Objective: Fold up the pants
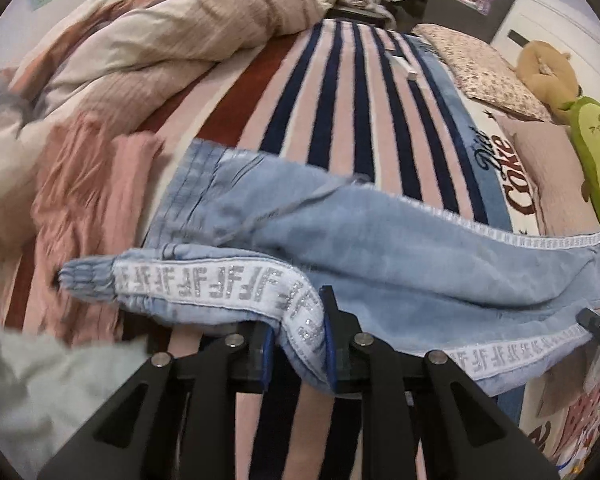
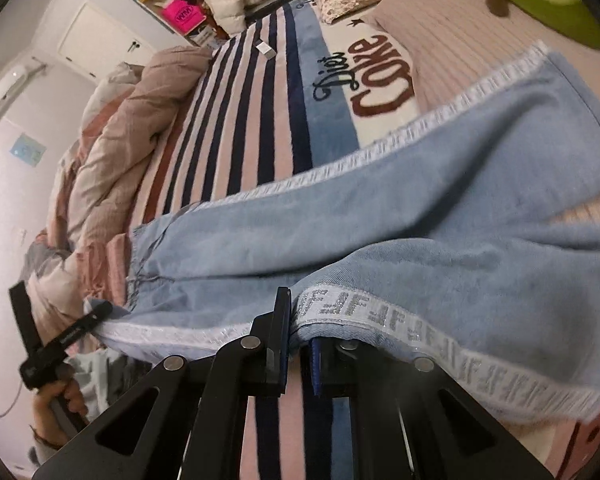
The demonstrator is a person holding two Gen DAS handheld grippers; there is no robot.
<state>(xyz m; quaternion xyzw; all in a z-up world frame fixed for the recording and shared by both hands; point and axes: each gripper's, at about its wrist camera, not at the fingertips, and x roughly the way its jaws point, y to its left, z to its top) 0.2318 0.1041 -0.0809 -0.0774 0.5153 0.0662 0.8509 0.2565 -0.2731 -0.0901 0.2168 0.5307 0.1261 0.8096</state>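
Left gripper (image 1: pixel 298 340): jaws clamped on the white lettered side stripe of the pants (image 1: pixel 380 240). Right gripper (image 2: pixel 296 344): jaws clamped on the same stripe. The pants hang lifted above the striped blanket (image 1: pixel 340 100). No finished fold visible; all folding remains.

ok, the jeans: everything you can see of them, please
The jeans are light blue denim, soft and creased, with a white side band of silver glitter lettering and an elastic-gathered cuff. They lie lengthwise across the striped blanket. The near leg is lifted by its band edge, pinched in the left gripper and the right gripper.
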